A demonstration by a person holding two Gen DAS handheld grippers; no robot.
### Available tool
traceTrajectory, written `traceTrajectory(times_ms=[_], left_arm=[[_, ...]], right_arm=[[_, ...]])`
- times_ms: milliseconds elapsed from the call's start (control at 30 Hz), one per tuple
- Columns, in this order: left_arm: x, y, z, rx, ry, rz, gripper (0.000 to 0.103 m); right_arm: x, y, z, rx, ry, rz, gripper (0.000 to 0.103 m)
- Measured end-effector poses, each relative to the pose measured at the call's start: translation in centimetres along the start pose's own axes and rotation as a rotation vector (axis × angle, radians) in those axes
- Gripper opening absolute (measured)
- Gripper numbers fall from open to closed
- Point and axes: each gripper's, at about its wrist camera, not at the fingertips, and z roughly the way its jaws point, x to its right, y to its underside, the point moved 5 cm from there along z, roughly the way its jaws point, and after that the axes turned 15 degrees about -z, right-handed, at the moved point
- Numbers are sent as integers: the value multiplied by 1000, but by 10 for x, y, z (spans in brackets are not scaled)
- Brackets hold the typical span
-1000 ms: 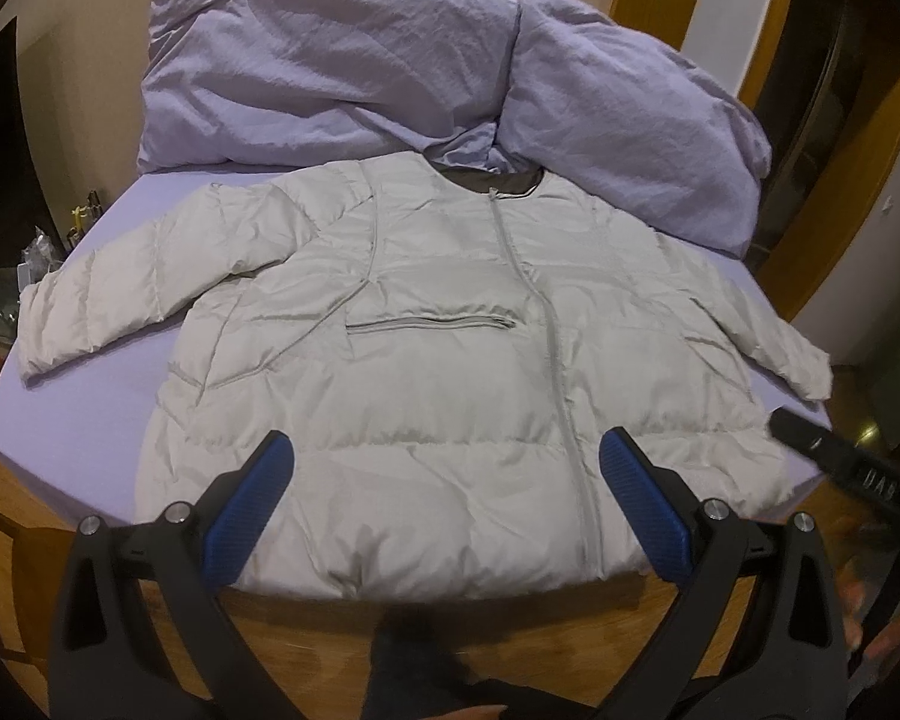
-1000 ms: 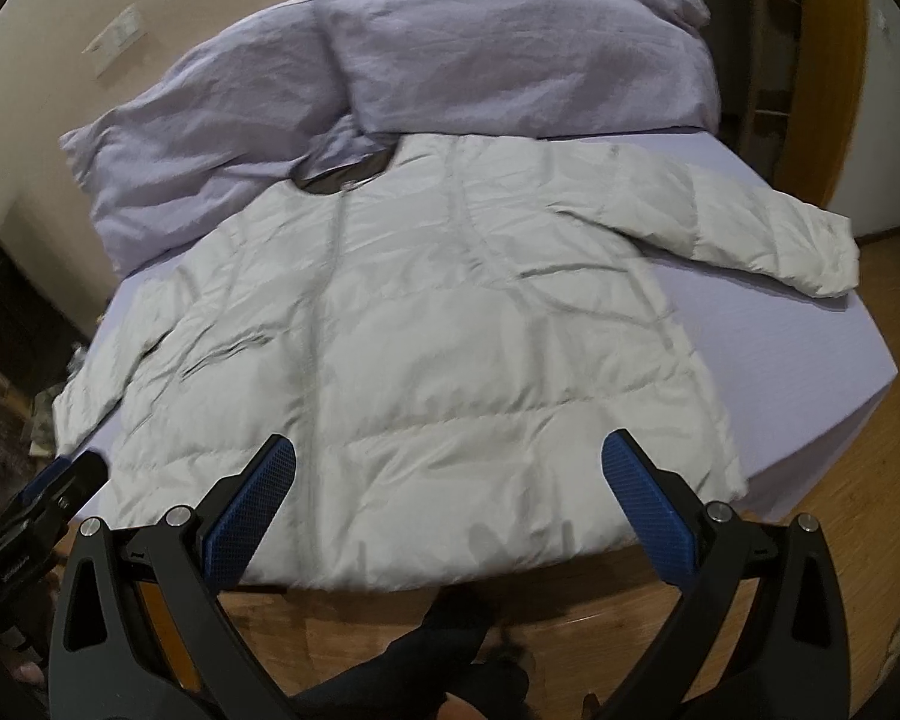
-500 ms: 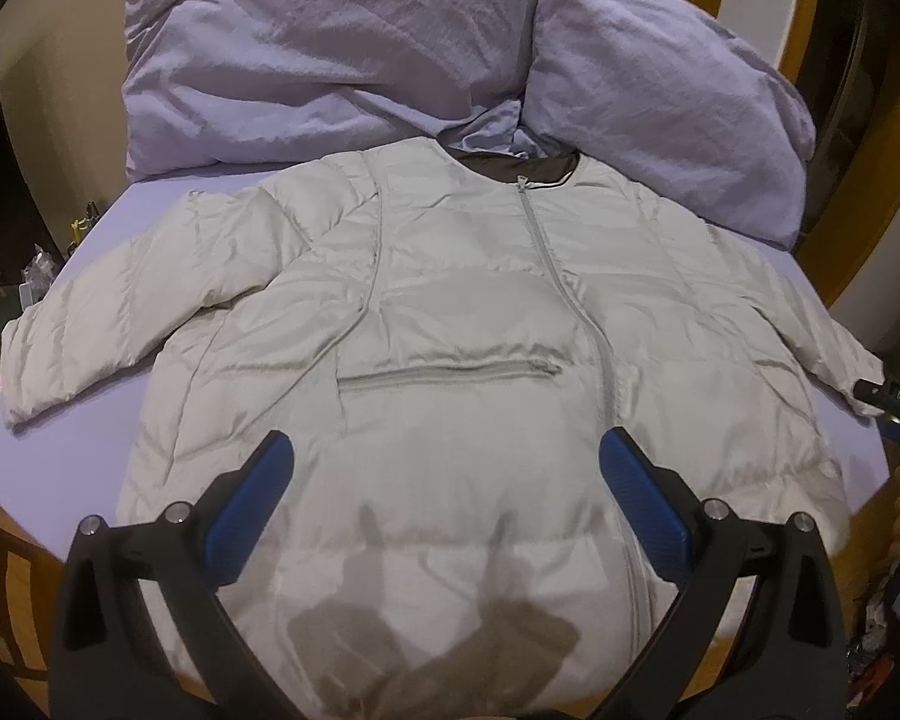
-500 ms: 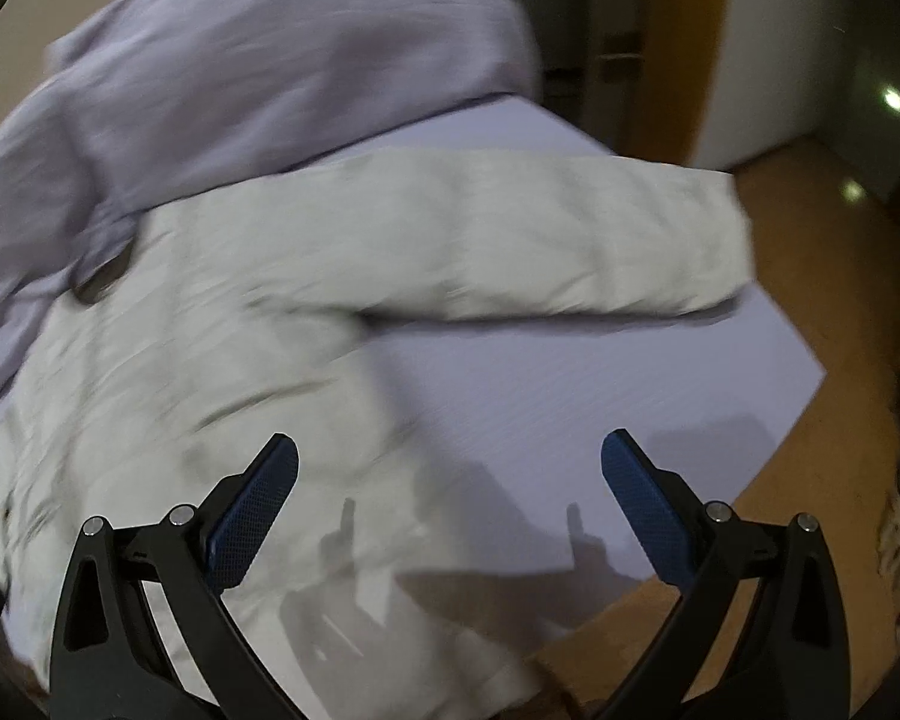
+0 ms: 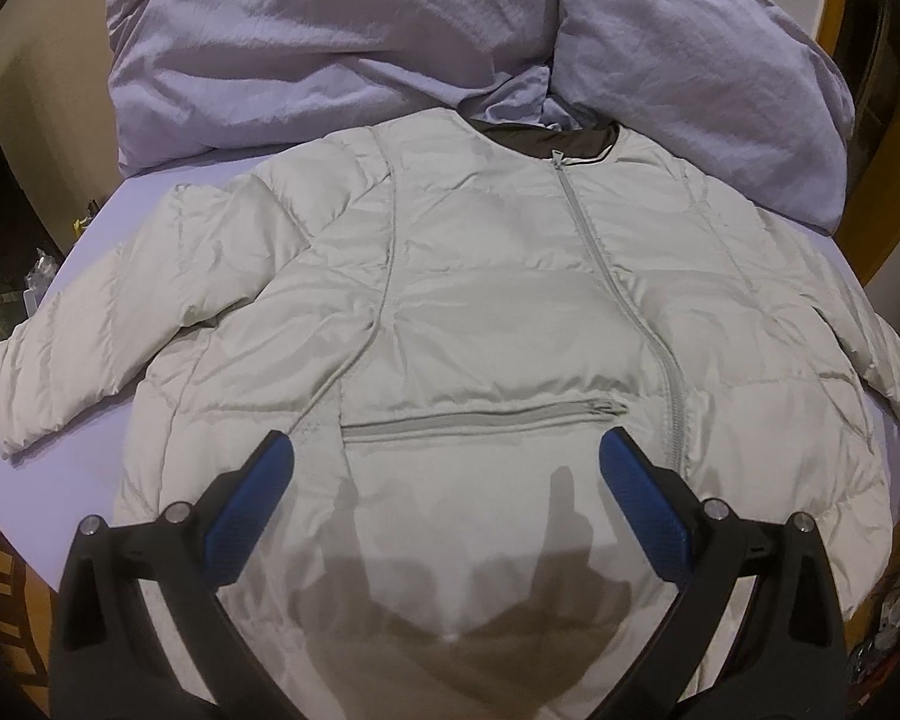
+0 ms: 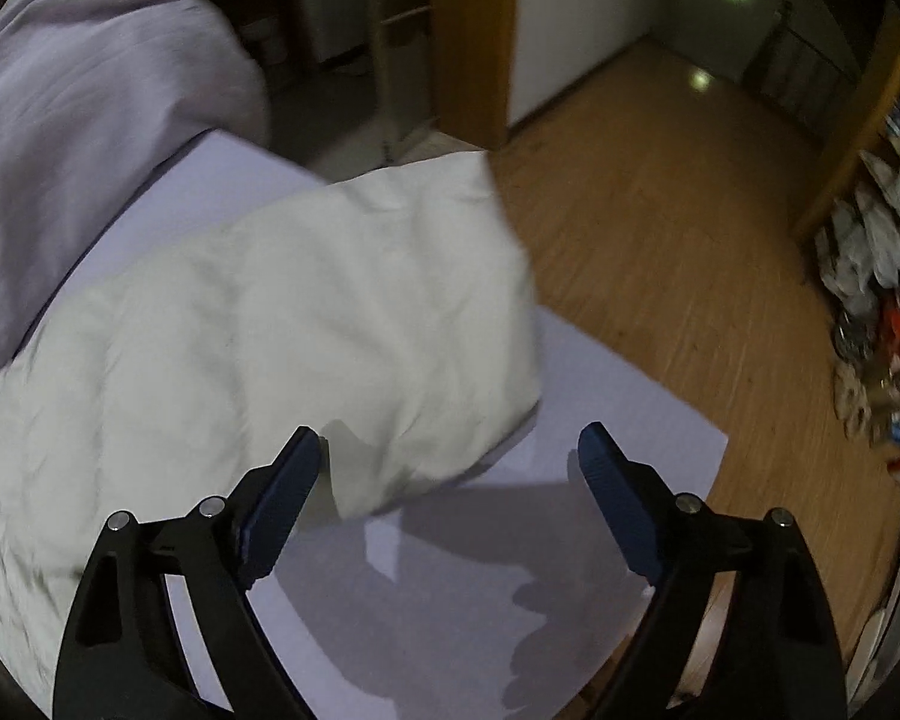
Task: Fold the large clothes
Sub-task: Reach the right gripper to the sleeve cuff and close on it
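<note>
A pale grey puffer jacket point(image 5: 480, 300) lies flat and zipped on the lilac bed sheet point(image 5: 42, 438), sleeves spread to both sides, its dark collar toward the pillows. My left gripper point(image 5: 447, 456) hangs open above the jacket's lower front, just below the chest pocket zip, with nothing between its blue pads. In the right wrist view the jacket's sleeve end point(image 6: 354, 324) lies on the sheet near the bed corner. My right gripper point(image 6: 450, 456) hovers over the sleeve cuff with its jaws closing; the cuff's edge sits between the fingers, untouched by the pads.
Two lilac pillows point(image 5: 390, 42) are piled at the head of the bed. The bed corner point(image 6: 714, 438) drops to a wooden floor point(image 6: 660, 192). A heap of bags and clutter point(image 6: 882, 324) lies on the floor at the right, beside wooden furniture.
My left gripper moved forward and lower over the jacket's front. My right gripper swung right and down from the jacket's body to the right sleeve end, and its jaws narrowed slightly.
</note>
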Motion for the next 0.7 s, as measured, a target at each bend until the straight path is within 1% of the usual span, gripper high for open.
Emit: traceTrajectory(times_ms=[133,233,300,333,367,400,433,500,567,633,700], left_arm=[[-2,-3,5,-10,-7,0,101],[-5,-6,9,-17,-9,-1,101],[-6,-7,11,-21,-10,-2,101],[-7,-8,12,-23,-9,-4,101],[-8,-8,13,-25,-9,-7,101],[-10,-8,14,-27,-9,-11,101],[-11,-9,14,-28,-8,-15,101],[-14,-10,16,-31,-6,-27,101],[-16,-12,16,-31,-2,-37,101],[-18,-13,16,-26,2,-45,101],[-21,-15,15,-21,5,-55,101]], right_arm=[[6,-1,15,-37,-33,47,87],[8,3,19,-51,-74,88,81],[9,2,18,-38,-75,91,77],[8,1,17,-28,-78,83,72],[6,0,15,-13,-95,70,59],[1,-1,13,-2,-129,59,42],[-1,-2,12,-1,-138,55,37],[-5,-5,8,11,-127,36,24],[-14,-8,-1,36,-96,-11,19],[-21,-12,-11,66,-72,-54,18],[-35,-17,-27,110,-67,-104,17]])
